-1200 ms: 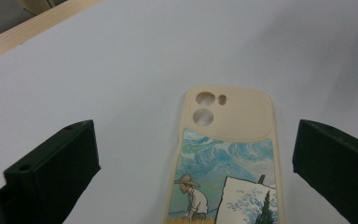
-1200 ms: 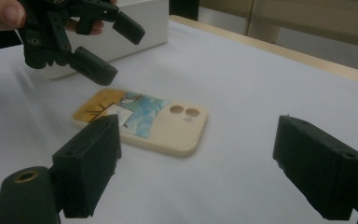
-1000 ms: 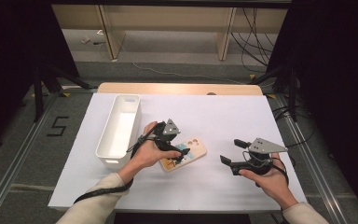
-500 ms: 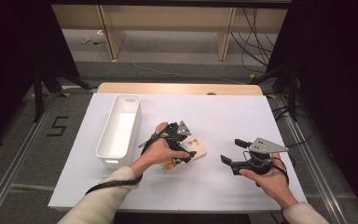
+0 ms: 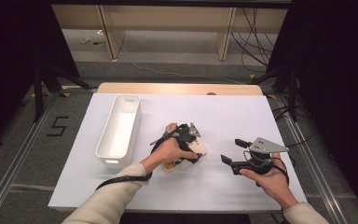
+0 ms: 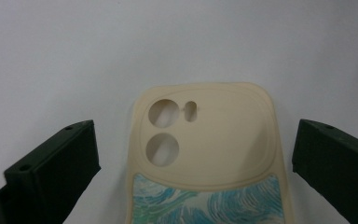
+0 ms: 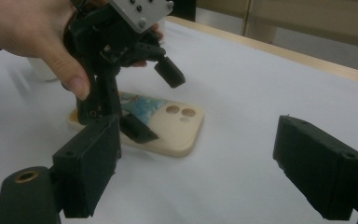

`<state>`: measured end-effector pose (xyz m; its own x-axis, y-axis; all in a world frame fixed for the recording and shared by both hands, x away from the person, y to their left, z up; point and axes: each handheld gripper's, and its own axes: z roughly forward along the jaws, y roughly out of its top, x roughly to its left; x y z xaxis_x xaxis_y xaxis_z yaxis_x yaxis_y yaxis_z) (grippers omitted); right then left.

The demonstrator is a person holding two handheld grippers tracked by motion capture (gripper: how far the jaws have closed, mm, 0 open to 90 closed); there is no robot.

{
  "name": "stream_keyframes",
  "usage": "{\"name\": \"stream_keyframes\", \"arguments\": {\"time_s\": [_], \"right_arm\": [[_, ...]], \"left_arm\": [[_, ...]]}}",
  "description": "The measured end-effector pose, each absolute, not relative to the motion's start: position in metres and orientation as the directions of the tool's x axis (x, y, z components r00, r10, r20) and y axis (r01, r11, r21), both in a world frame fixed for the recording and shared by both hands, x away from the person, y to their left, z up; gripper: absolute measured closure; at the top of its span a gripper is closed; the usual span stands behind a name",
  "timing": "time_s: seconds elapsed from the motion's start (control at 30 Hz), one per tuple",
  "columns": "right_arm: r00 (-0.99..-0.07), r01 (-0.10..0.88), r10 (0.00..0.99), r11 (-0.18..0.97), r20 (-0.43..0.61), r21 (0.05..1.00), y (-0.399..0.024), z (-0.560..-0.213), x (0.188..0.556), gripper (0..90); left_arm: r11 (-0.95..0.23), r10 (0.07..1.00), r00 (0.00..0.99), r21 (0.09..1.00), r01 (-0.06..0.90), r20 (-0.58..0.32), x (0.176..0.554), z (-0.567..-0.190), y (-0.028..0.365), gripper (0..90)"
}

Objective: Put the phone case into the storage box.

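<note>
On the surface (image 5: 223,116), the bin (image 5: 119,130) lies left; the phone case (image 5: 196,150) sits mid-surface under the left gripper (image 5: 189,135) (jaws straddling it), the right gripper (image 5: 235,151) well right.

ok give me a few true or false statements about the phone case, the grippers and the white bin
1. The left gripper has its jaws open on either side of the phone case. True.
2. The phone case lies inside the white bin. False: it lies on the white table, right of the bin.
3. The right gripper is shut on the phone case. False: it is open, apart from the case.
4. The case has two round camera holes. True.
</note>
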<state>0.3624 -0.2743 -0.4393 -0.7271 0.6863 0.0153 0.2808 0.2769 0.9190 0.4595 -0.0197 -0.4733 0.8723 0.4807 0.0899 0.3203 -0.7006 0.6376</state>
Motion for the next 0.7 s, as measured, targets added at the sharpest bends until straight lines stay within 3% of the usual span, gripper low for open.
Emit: {"name": "stream_keyframes", "arguments": {"time_s": [0.7], "right_arm": [[-0.726, 0.283, 0.688, 0.275, 0.018, 0.919, -0.275, -0.439, 0.362, 15.9]], "left_arm": [[-0.758, 0.446, 0.887, 0.577, 0.305, 0.116, 0.468, -0.478, -0.038, 0.0]]}}
